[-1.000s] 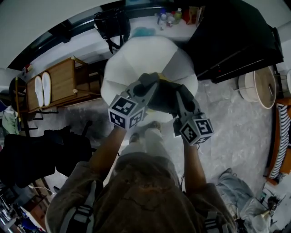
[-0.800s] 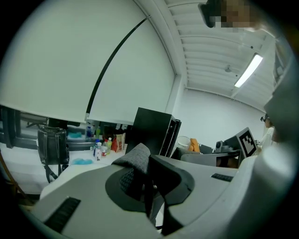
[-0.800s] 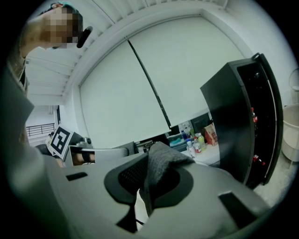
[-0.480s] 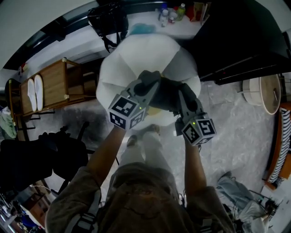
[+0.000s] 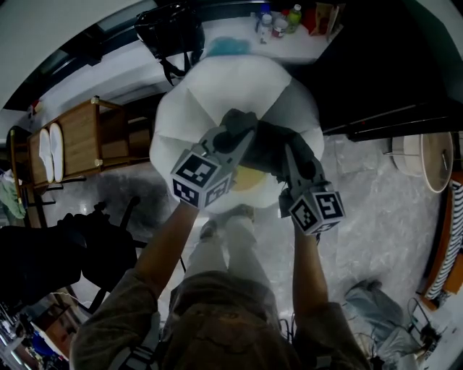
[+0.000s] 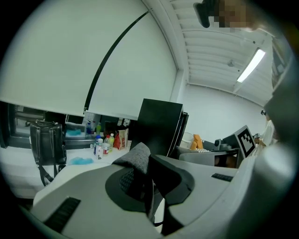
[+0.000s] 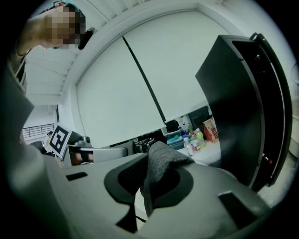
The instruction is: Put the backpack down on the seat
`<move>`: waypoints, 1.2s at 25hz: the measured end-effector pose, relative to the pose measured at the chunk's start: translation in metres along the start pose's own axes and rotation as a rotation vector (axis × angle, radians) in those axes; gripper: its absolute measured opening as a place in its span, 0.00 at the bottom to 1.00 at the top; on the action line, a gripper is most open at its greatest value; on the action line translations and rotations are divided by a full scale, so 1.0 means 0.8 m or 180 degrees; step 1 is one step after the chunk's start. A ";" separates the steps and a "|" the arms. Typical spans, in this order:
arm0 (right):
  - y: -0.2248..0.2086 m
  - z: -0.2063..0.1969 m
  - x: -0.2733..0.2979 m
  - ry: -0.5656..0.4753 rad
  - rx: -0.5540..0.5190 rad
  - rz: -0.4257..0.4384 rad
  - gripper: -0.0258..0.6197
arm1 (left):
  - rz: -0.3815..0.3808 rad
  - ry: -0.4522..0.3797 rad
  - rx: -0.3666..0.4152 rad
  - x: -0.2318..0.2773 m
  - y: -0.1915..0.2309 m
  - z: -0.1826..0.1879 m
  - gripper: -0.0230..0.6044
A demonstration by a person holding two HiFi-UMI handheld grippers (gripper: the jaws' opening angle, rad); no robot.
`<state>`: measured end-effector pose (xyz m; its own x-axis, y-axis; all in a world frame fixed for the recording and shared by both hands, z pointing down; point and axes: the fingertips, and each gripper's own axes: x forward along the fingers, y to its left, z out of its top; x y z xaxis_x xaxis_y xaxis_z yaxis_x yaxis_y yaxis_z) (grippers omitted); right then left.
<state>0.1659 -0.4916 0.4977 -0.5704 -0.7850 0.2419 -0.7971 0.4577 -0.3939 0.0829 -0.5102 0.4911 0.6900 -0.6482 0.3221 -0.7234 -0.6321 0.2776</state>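
Note:
In the head view a dark grey backpack with a yellow patch hangs over a round white seat. My left gripper is shut on a fold of the backpack's grey fabric; the jaws pinch it in the left gripper view. My right gripper holds the other side, and in the right gripper view its jaws are shut on a grey fabric fold. I cannot tell whether the backpack's bottom touches the seat.
A white counter behind the seat carries a black handbag and several bottles. A wooden shelf stands at the left and a black cabinet at the right. A black chair and clothes sit on the floor.
The seat and counter have drifted slightly left and nearer in the head view. Both grippers keep their hold on the backpack in about the same place over the seat.

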 end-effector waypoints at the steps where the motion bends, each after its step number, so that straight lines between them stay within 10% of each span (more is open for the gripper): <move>1: -0.004 -0.002 0.003 0.0000 0.0004 0.0001 0.09 | 0.0000 0.0010 0.0009 0.004 0.002 -0.003 0.08; 30: -0.052 -0.054 0.064 -0.0045 -0.0102 -0.0125 0.09 | 0.0119 0.0001 0.0057 0.062 0.045 -0.062 0.08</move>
<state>0.1613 -0.5330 0.5649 -0.5359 -0.8083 0.2441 -0.8249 0.4395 -0.3556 0.0899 -0.5444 0.5620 0.6624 -0.6715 0.3322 -0.7483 -0.6149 0.2490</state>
